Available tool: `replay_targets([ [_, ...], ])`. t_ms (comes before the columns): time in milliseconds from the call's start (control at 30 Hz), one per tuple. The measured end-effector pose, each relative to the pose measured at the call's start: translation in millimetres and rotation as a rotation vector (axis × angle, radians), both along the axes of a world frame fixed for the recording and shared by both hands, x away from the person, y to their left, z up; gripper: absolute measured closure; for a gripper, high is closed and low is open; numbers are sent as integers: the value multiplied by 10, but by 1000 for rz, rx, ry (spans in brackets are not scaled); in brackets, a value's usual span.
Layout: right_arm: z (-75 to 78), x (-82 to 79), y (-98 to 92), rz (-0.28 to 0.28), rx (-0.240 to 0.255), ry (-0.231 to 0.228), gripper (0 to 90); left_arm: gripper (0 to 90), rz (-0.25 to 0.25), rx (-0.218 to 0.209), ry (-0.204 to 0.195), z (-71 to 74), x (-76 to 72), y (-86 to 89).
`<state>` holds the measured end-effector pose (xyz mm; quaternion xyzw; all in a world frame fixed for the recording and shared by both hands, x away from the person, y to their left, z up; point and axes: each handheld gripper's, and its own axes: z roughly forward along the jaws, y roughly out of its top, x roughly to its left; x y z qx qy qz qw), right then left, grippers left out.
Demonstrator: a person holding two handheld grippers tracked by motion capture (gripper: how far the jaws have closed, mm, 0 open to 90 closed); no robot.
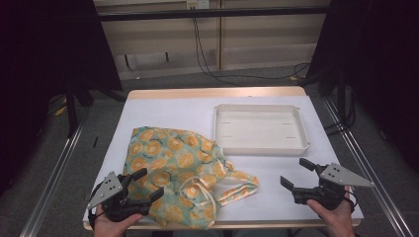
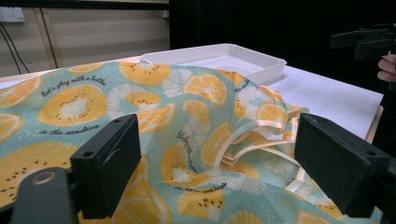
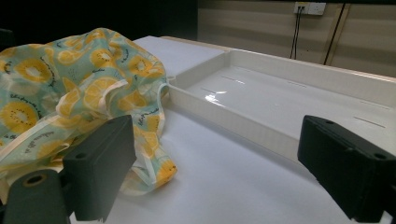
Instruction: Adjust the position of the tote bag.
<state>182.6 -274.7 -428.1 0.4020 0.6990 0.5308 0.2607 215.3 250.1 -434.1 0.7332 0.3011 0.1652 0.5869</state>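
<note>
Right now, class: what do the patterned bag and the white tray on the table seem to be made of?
Bag: looks like thin woven cloth with a matt finish; it crumples in soft folds, has sewn pale edging on its handles and a printed pattern of orange slices. The fibre cannot be told.
Tray: probably moulded plastic, smooth and slightly glossy; its floor reflects light, and its rim and corners are stiff and rounded.

Bare table [image 1: 276,170] lies free between bag [image 1: 173,163] and tray [image 1: 260,146].

Black tongs [image 1: 301,174], grey triangular plates [image 1: 344,174]
</note>
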Motion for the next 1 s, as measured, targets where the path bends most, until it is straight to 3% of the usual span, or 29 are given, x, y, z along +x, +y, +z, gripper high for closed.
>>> replay_targets([
  [100, -1, 2, 7, -6, -2, -1, 102, 168, 6, 17, 9, -7, 4, -1],
  [367, -6, 27, 67, 11, -8, 8, 207, 245, -15, 26, 16, -10, -9, -10],
  [400, -9, 36, 76, 36, -10, 12, 261, 267, -16, 23, 17, -14, -15, -22],
  [533, 2, 29, 114, 80, -29, 16, 322, 320, -39, 27, 20, -12, -2, -20],
  [800, 33, 77, 324, 168, -42, 49, 373, 388, -85, 46, 29, -9, -7, -57],
  [1000, -9, 209, 541, 258, -91, 96, 385, 378, -114, 23, 75, -16, -8, -178],
])
